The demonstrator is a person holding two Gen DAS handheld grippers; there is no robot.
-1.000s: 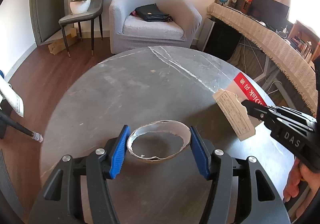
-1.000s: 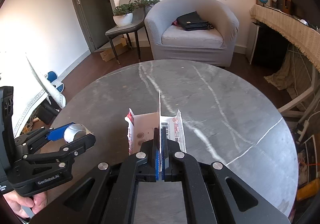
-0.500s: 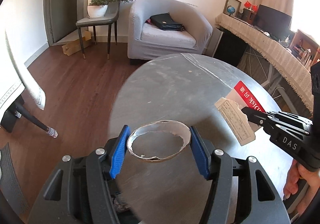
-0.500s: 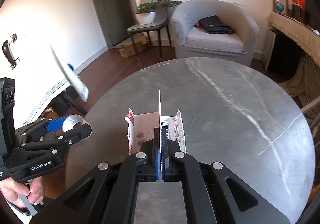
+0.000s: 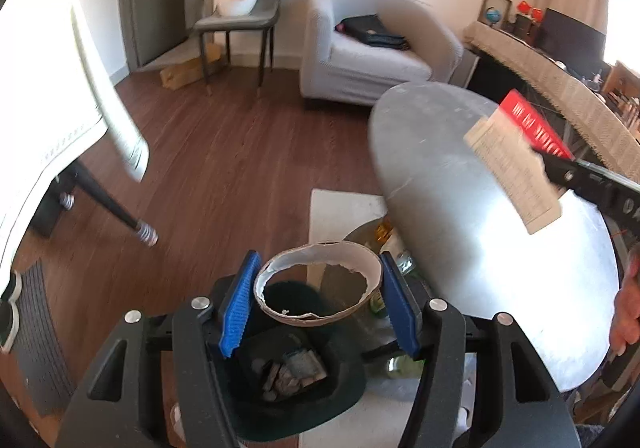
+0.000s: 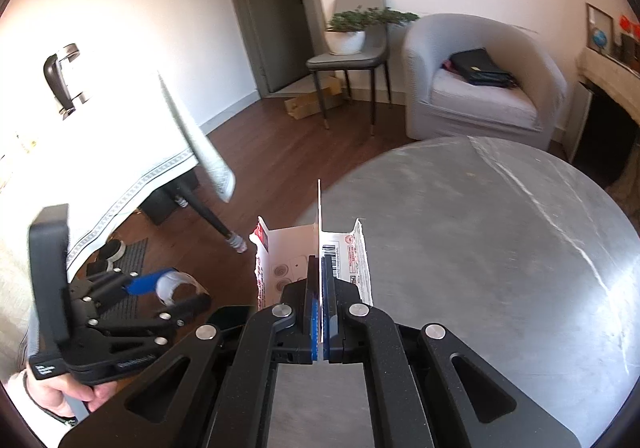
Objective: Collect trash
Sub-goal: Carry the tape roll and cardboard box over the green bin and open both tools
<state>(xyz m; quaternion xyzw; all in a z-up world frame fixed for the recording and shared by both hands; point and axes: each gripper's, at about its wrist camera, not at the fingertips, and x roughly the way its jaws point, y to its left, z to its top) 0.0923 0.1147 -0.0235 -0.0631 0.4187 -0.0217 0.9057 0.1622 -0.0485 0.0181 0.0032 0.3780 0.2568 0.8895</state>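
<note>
My left jaws grip the torn cup above the bin. Right jaws pinch the card pack flat, over the surface edge. Risk: letting go off-centre drops trash onto the floor.

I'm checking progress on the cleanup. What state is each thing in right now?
Left gripper: shut on the torn paper ring.
Paper ring: torn, held above the bin.
Right gripper: shut on the torn packaging.
Packaging: ripped open, held upright.
Bin: open, trash at its bottom.
Table: bare where it shows.
Door: closed.
</note>
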